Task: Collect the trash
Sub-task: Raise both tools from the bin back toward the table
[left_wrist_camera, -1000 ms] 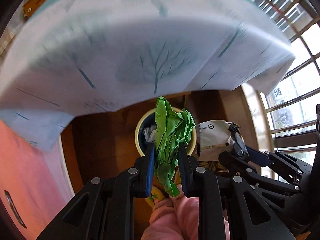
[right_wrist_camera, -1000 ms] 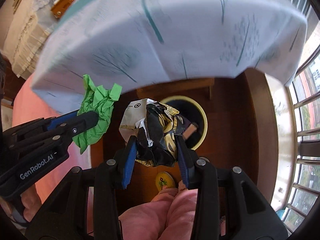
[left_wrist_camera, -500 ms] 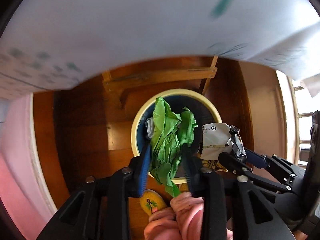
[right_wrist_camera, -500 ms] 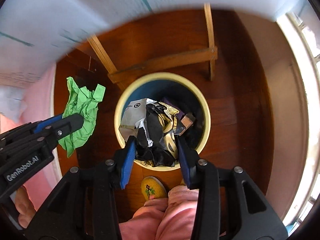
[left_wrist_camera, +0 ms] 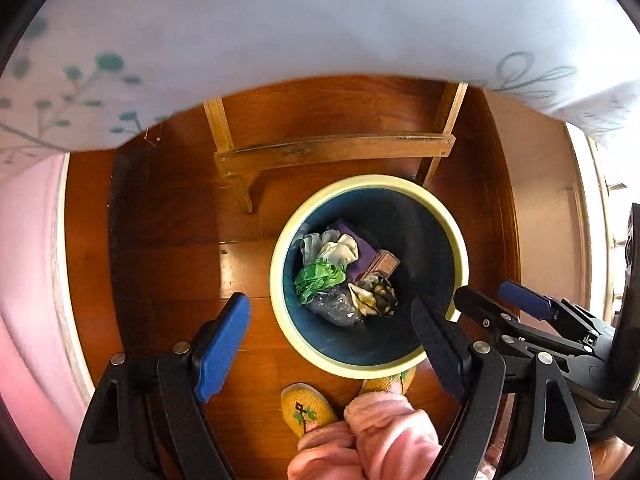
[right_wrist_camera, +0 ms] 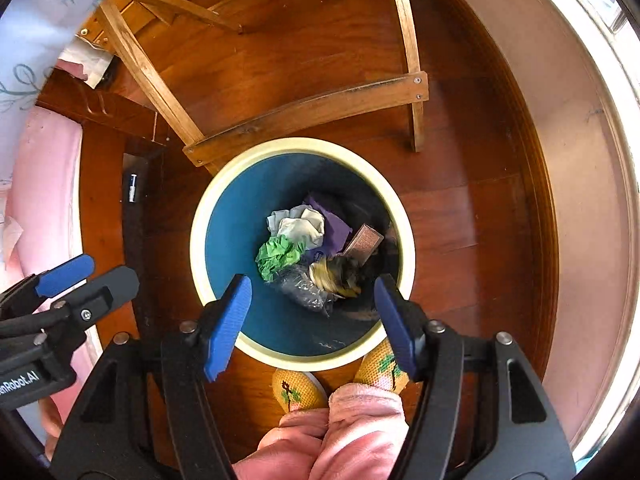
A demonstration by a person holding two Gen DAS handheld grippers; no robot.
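A round bin with a cream rim and blue inside stands on the wood floor below both grippers. Inside it lie the crumpled green paper, the black-and-gold wrapper, white tissue, a purple piece and a small brown box. My left gripper points down over the bin, jaws opening wide, nothing between them. My right gripper hangs over the bin too, jaws opening, empty. In the left wrist view the right gripper's fingers show at the right.
A wooden table frame stands just beyond the bin, under a white leaf-print cloth. A person's yellow slippers and pink trouser legs are at the bin's near side. Pink bedding lies left; a wall and window right.
Both grippers sank toward the bin and opened. The green paper left the left gripper and the black-and-gold wrapper left the right one; both now lie in the bin.
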